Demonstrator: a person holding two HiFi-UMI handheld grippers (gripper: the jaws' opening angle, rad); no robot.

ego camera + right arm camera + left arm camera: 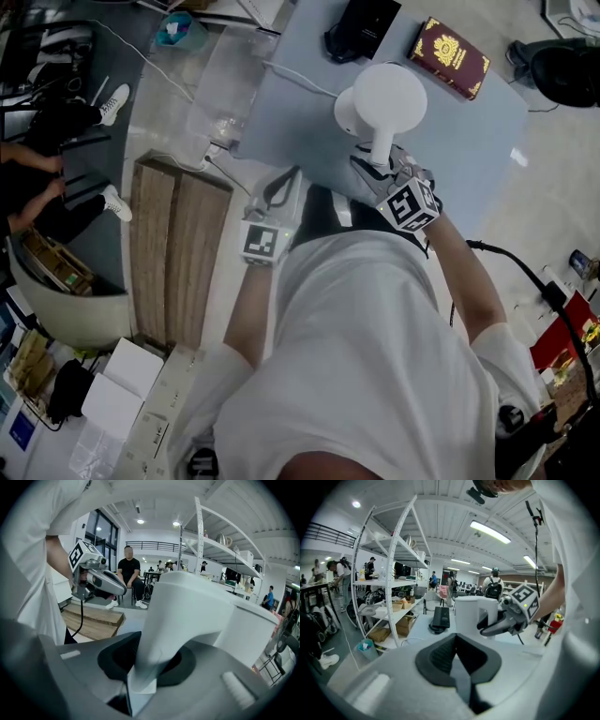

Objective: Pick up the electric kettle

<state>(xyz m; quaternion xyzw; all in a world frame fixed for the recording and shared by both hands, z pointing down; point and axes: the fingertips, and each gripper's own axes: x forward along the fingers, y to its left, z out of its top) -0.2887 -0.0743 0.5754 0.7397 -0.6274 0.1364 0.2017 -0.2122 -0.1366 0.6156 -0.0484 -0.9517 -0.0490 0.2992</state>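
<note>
The white electric kettle [380, 94] stands over the grey table [487, 150], its handle [381, 148] pointing toward me. My right gripper [377, 161] is shut on that handle; in the right gripper view the white handle [154, 634] runs down between the dark pads [117, 656] and the kettle body [243, 625] fills the right side. My left gripper [278, 190] hangs at the table's near left edge, apart from the kettle, its jaws together with nothing between them [457, 663]. The left gripper view shows the kettle [468, 613] with the right gripper [501, 623] at its handle.
A red book [453, 56] and a black device [361, 28] lie on the table beyond the kettle. A white cable [295, 77] runs off the table's left side. A wooden platform [173, 253] lies on the floor to the left. A white shelf rack [393, 573] stands further left.
</note>
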